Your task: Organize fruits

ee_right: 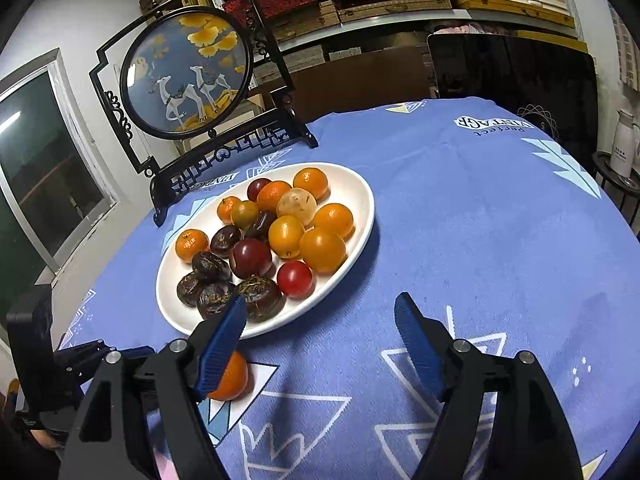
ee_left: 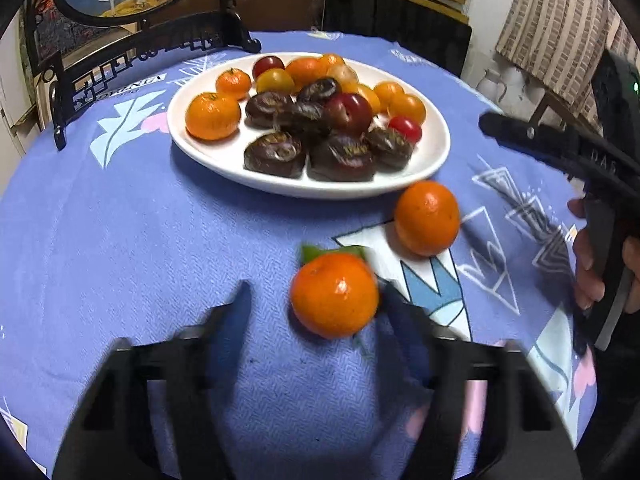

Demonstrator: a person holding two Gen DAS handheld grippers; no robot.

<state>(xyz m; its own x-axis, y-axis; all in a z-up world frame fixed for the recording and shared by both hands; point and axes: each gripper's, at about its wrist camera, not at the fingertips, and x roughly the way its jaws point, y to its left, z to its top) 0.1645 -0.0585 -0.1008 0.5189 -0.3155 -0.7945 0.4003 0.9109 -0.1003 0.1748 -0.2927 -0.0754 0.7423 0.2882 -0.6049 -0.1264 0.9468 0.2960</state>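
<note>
With the white plate already loaded, the left gripper, jaws spread, flanks a leafed mandarin on the surface beside a second mandarin; the judged next move is closing on it, while the right gripper hovers spread, empty.
</note>
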